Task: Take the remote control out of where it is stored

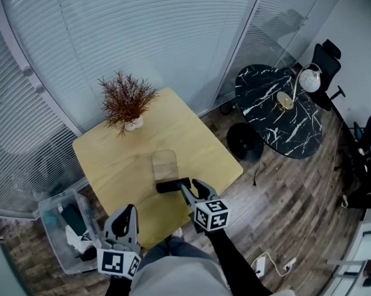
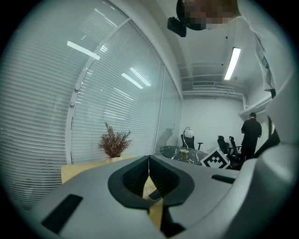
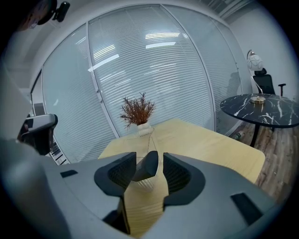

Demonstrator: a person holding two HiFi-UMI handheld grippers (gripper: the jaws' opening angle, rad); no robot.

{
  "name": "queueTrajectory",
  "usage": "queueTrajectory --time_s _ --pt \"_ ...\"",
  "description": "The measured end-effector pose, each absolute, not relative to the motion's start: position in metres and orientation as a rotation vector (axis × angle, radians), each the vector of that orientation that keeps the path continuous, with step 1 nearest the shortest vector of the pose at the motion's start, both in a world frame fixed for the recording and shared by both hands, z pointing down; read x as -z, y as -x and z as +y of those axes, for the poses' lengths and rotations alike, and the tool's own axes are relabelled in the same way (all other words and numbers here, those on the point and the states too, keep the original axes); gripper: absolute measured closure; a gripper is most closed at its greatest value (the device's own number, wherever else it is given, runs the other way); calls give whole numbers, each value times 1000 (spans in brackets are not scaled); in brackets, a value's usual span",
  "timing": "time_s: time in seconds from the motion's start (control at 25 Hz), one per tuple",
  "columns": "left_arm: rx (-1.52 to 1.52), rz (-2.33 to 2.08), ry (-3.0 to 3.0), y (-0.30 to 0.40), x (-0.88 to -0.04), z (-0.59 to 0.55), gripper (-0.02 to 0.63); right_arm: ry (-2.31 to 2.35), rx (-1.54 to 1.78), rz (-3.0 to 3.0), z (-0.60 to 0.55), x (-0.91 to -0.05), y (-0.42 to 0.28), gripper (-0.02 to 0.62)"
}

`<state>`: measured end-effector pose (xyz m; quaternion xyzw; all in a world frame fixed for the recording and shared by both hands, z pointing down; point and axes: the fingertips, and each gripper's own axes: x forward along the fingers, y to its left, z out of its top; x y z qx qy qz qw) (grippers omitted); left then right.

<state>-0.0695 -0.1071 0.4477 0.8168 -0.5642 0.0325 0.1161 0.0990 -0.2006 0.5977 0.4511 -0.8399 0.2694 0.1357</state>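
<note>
Remote control [image 1: 172,186] lies crosswise on table [image 1: 112,160], lower centre of head view, just below clear holder [image 1: 165,165]. Right gripper [image 3: 148,161] fingers wide, remote between, seemingly unclamped. Left gripper [image 2: 149,158] fingers closed, empty. Likely light, rigid, slick plastic; grip across narrow sides.

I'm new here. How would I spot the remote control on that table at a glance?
Find the pale wooden table beside the window blinds, with a dried plant at its far corner. Near its front edge, just before a clear container, is the remote control: a slim black bar, the only black thing on the tabletop, between the fingers of the right gripper.
</note>
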Motion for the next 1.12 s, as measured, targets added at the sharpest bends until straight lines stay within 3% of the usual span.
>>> queueTrajectory --time_s 1.12 --pt "-114 -1656 -2373 77 -452 -115 598 -1278 -881 -2403 -208 -615 -89 436"
